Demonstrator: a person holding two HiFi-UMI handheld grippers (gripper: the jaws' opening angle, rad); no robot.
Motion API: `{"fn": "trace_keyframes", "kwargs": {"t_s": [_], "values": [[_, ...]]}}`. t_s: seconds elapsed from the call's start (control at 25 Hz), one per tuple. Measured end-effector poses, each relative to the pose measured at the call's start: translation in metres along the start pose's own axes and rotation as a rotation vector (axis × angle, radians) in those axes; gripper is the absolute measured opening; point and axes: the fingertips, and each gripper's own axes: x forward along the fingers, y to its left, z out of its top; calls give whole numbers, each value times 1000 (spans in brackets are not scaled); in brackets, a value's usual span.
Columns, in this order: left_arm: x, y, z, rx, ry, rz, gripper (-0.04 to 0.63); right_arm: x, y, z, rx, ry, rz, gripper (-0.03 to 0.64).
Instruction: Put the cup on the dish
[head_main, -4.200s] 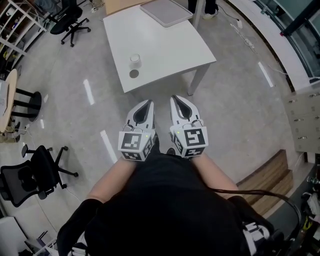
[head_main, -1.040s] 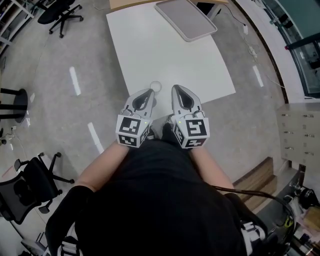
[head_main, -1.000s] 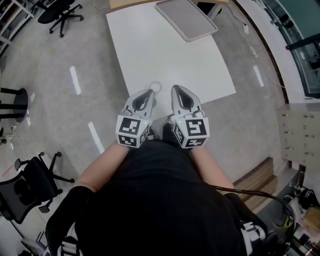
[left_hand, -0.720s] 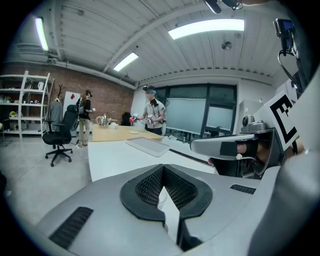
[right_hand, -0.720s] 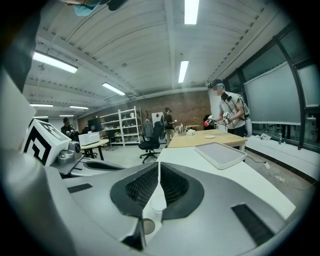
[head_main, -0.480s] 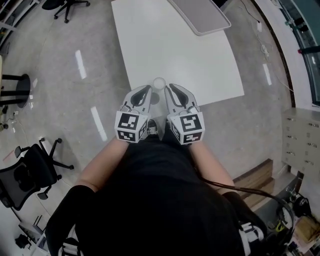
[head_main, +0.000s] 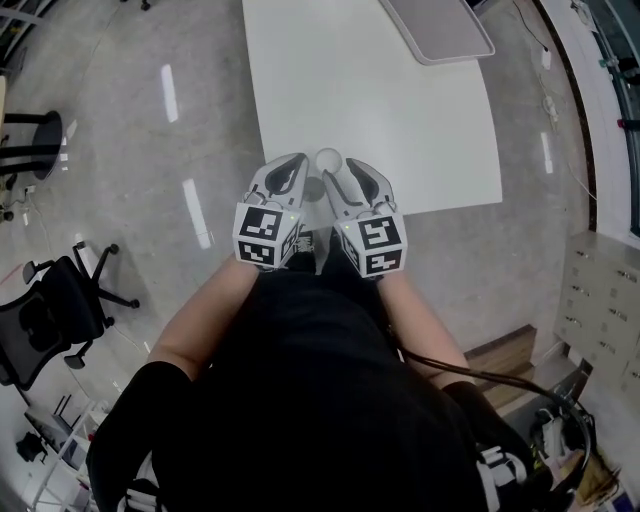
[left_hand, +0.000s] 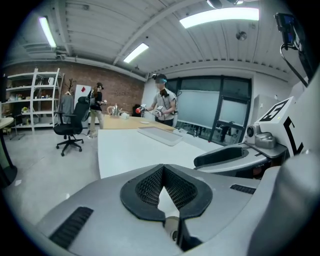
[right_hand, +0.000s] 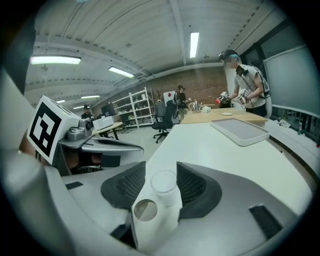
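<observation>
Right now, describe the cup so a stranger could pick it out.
Start at the white table: near its front edge stands a small translucent cup, upright. Beside it lies a flat brown dish; the cup is the only tall, open-topped thing there.

This is an open-plan lab or workshop-style office. In the left gripper view a brick back wall runs across the middle left under a bare ceiling with strip lights. White open shelving and a black swivel chair stand at the left, a glass partition at the right, and a person at a long wooden surface in the centre. In the head view a polished grey floor fills the left, with a large white surface at top centre and another swivel chair at the left edge.
</observation>
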Motion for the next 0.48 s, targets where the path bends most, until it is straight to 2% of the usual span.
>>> {"fn": "trace_keyframes", "kwargs": {"t_s": [0.04,0.24,0.48], "values": [[2,3,-2,-4,6,5,8,4,0,-2,3,10,16,159],[10,13,-12,-29,34,29,8,21,-2,-18,-27,73,47,219],[24,24,-19,-51,53,53,8,48,-5,-40,-46,153,85,252]]}}
